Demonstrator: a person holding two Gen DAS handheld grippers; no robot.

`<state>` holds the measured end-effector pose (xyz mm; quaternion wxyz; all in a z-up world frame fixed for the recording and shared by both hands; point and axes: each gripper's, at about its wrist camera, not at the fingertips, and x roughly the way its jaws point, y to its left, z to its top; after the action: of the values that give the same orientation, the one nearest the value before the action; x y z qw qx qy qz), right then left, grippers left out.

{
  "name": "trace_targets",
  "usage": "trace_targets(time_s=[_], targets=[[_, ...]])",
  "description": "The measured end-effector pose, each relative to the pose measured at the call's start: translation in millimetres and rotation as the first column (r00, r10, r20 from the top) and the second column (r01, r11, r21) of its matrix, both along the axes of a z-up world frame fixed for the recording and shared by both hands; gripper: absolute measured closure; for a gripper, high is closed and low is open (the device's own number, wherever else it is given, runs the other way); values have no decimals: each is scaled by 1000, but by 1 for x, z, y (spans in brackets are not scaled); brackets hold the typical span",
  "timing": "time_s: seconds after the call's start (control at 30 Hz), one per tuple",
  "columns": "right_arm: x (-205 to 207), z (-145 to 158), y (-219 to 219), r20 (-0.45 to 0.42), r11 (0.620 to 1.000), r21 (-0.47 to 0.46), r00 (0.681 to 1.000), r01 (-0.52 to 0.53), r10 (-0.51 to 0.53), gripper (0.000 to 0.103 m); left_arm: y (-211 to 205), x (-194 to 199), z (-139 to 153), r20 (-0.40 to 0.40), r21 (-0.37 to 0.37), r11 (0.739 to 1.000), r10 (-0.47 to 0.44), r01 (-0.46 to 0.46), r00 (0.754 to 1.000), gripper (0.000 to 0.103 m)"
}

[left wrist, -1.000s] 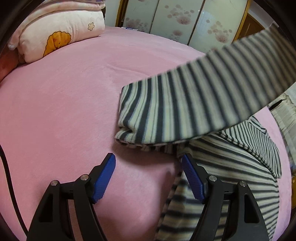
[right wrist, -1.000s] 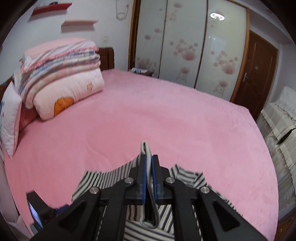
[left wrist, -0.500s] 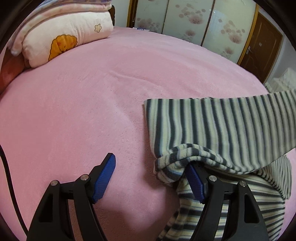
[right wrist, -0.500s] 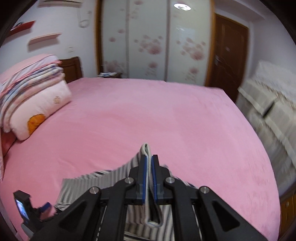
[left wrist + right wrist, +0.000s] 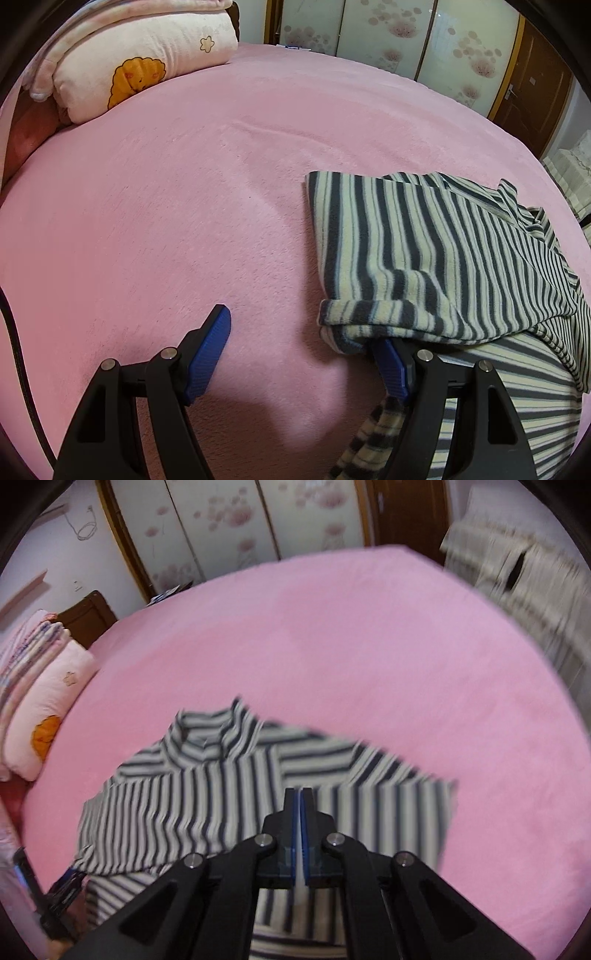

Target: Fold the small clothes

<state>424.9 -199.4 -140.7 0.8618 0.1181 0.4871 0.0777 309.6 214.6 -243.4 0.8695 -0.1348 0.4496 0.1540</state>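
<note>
A striped top point(image 5: 436, 258) lies on the pink bed point(image 5: 184, 221), one part folded over the rest, with the collar toward the far wardrobe doors point(image 5: 221, 520). The left gripper point(image 5: 306, 354) has its jaws wide apart; the folded edge drapes over the tip of one blue pad, while the other rests over bare bedding. The right gripper point(image 5: 302, 801) has its jaws pressed together, with nothing between the tips. Folded quilts point(image 5: 140, 62) sit at the bed's head.

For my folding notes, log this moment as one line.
step: folding over | garment: striped top on pink bed | left hand-held gripper: open, beside fold | right hand-held gripper: shut on striped top
</note>
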Motion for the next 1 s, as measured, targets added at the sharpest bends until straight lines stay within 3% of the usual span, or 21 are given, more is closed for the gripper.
trace_targets(time_s=[0.23, 0.57, 0.8, 0.9, 1.0], targets=[[20, -53, 5, -133, 988, 155, 991, 9, 12, 76, -3, 1, -5, 3, 32, 999, 3, -3, 1000, 29], [31, -80, -7, -182, 979, 193, 983, 62, -26, 76, 4, -5, -9, 50, -3, 999, 34, -34, 998, 29], [31, -84, -5, -208, 961, 274, 978, 27, 32, 75, 8, -6, -10, 65, -19, 998, 60, -59, 996, 29], [29, -77, 2, -191, 966, 258, 979, -17, 68, 90, 9, -6, -10, 61, -21, 998, 66, -64, 996, 28], [19, -54, 3, -113, 979, 202, 992, -38, 61, 93, 9, -5, -10, 58, -16, 998, 69, -68, 996, 27]])
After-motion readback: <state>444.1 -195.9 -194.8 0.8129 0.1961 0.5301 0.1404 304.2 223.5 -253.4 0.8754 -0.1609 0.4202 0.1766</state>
